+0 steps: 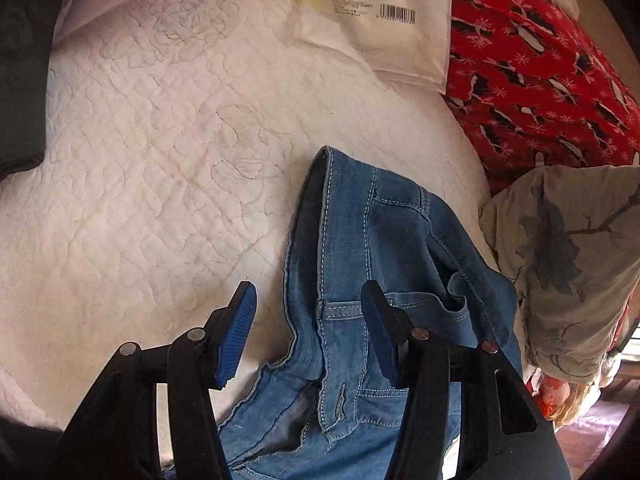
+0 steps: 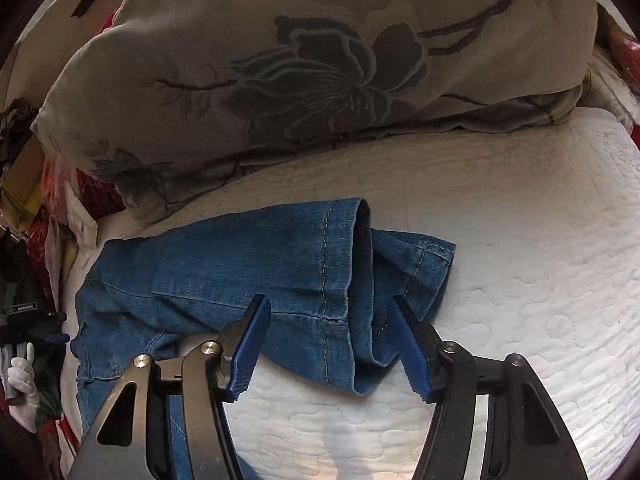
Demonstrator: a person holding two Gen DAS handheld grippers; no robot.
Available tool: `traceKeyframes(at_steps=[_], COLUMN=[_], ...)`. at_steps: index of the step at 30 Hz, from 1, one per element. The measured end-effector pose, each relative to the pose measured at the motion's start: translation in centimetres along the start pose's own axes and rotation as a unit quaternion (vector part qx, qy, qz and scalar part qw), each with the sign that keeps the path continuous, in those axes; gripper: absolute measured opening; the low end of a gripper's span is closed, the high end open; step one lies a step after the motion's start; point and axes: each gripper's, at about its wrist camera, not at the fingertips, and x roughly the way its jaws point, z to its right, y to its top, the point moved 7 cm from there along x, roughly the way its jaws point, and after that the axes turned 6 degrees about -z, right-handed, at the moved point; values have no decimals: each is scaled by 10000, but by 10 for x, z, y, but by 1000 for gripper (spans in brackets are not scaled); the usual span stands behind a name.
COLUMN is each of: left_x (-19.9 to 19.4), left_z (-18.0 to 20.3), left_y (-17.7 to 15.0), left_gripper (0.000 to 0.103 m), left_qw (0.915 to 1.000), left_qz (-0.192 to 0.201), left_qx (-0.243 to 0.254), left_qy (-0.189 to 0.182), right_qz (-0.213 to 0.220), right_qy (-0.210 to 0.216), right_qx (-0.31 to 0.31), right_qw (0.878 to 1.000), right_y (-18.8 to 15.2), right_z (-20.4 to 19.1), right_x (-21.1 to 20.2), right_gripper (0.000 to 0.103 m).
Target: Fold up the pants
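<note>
Blue jeans [image 1: 360, 240] lie on a white quilted bed cover [image 1: 140, 160]. In the left wrist view their waistband, belt loops and a pocket run from the middle down to the bottom edge. My left gripper [image 1: 310, 294] hangs open above the waist, its left pad [image 1: 236, 336] over the quilt and its right pad over denim. In the right wrist view the jeans' leg ends [image 2: 340, 264] lie stacked, hems pointing right. My right gripper [image 2: 331, 304] stands open over those hems, and its pads do not press the cloth.
A beige pillow with a dark flower print [image 2: 320, 60] lies along the far side of the jeans [image 1: 560, 260]. Red patterned cloth [image 1: 540, 80] and a white plastic package with a barcode [image 1: 380, 20] sit at the back. A white-gloved hand [image 2: 22, 372] shows at the left edge.
</note>
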Motion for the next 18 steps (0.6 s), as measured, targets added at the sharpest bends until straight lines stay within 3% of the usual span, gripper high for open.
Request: traceKeyframes(at_steps=[1, 2, 5, 7, 10, 18], left_x=[8, 13, 19, 17, 14, 6], left_z=[3, 7, 21, 25, 21, 7], left_y=[-1, -2, -1, 4, 14, 41], left_gripper=[53, 53, 53, 53, 53, 53], left_qw=[9999, 9998, 9985, 9984, 9995, 9990], left_qz=[-74, -127, -33, 81, 97, 45], left_qx=[27, 93, 373, 366, 220, -199], left_qy=[73, 133, 389, 417, 203, -396], right_qz=[-65, -115, 576, 765, 648, 492], right_qy=[9, 61, -88, -202, -395, -221], right_qx=[-145, -249, -262, 86, 208, -95], right_qw=[9999, 9996, 9980, 9968, 9969, 9985], right_y=[5, 12, 56, 83, 97, 85], right_z=[-5, -8, -3, 12, 20, 9], right_x=[5, 6, -20, -25, -14, 2], right_gripper=[13, 8, 8, 10, 17, 18])
